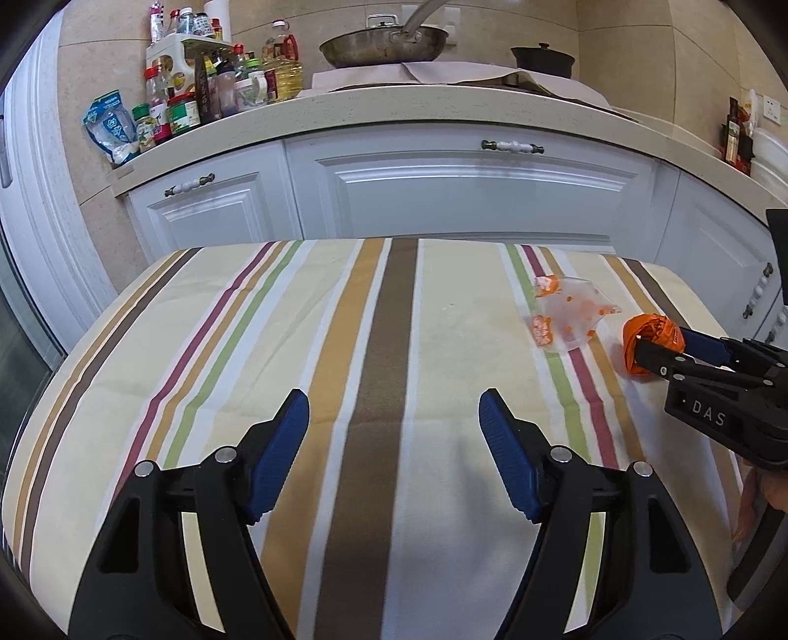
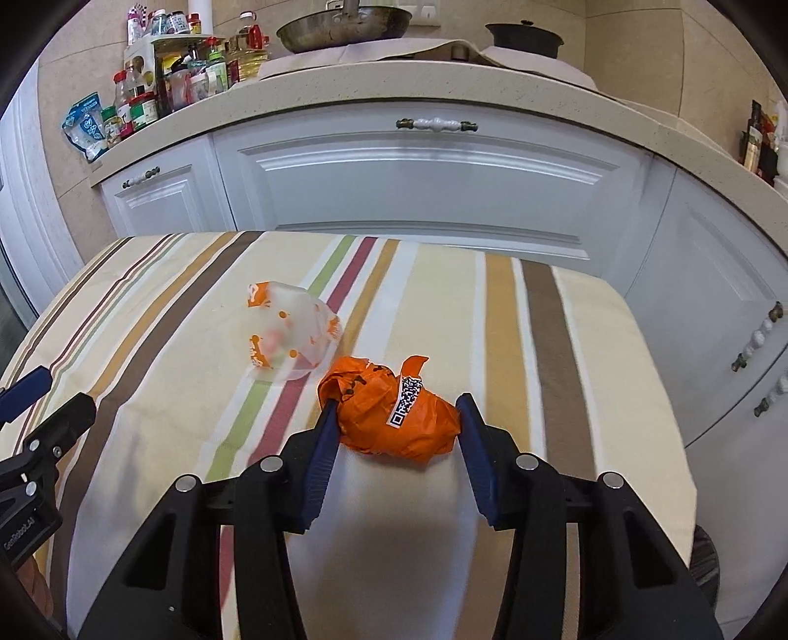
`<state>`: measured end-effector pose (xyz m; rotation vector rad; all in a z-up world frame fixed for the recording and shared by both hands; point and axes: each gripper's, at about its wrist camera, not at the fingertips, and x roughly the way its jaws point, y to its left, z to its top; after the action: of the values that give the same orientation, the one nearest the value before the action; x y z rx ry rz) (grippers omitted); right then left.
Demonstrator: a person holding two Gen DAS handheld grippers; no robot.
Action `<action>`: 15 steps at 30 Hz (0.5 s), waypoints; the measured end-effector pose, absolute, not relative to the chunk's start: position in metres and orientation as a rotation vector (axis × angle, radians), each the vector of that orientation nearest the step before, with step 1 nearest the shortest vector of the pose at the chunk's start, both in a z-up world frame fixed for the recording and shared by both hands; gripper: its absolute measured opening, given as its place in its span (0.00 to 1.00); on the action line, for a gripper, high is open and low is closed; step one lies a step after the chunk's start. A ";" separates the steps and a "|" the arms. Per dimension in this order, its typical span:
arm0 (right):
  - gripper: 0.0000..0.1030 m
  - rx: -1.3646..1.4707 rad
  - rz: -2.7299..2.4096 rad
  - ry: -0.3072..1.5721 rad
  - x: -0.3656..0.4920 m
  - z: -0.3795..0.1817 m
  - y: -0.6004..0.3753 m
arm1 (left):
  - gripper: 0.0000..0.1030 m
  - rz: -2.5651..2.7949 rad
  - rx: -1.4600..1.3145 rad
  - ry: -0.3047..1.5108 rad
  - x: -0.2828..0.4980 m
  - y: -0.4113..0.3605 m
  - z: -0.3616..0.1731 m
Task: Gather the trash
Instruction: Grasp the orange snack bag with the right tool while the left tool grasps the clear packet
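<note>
A crumpled orange wrapper with a QR label (image 2: 394, 418) sits between the blue pads of my right gripper (image 2: 396, 418), which is shut on it just above the striped tablecloth (image 2: 492, 320). The left wrist view shows it too (image 1: 650, 344), held by the right gripper (image 1: 640, 352). A clear plastic bag with orange dots (image 2: 290, 335) lies on the cloth just beyond and left of it; it also shows in the left wrist view (image 1: 571, 315). My left gripper (image 1: 394, 418) is open and empty over the middle of the cloth.
White cabinets (image 1: 443, 192) stand right behind the table. The counter above carries bottles and jars (image 1: 197, 98), a wok (image 1: 384, 44) and a dark pot (image 1: 541, 56). A dark round object (image 2: 704, 561) sits below the table's right edge.
</note>
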<state>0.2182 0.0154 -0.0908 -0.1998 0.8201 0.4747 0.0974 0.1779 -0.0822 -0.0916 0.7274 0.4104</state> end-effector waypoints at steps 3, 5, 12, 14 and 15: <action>0.46 -0.197 0.453 0.810 0.217 -0.088 0.002 | 0.68 0.393 -0.077 0.724 0.104 0.168 -0.082; 0.46 -0.191 0.439 0.804 0.217 -0.086 -0.007 | 0.68 0.380 -0.071 0.725 0.110 0.162 -0.081; 0.46 -0.200 0.402 0.784 0.225 -0.079 -0.033 | 0.68 0.341 -0.043 0.731 0.127 0.138 -0.081; 0.46 -0.200 0.395 0.779 0.229 -0.078 -0.039 | 0.68 0.334 -0.034 0.737 0.132 0.133 -0.082; 0.46 -0.200 0.393 0.777 0.230 -0.078 -0.042 | 0.68 0.331 -0.029 0.740 0.135 0.129 -0.083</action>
<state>0.2304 -0.0419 -0.0782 -0.2000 0.7774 0.3935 0.1349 0.1291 -0.0826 -0.0288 0.7404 0.3313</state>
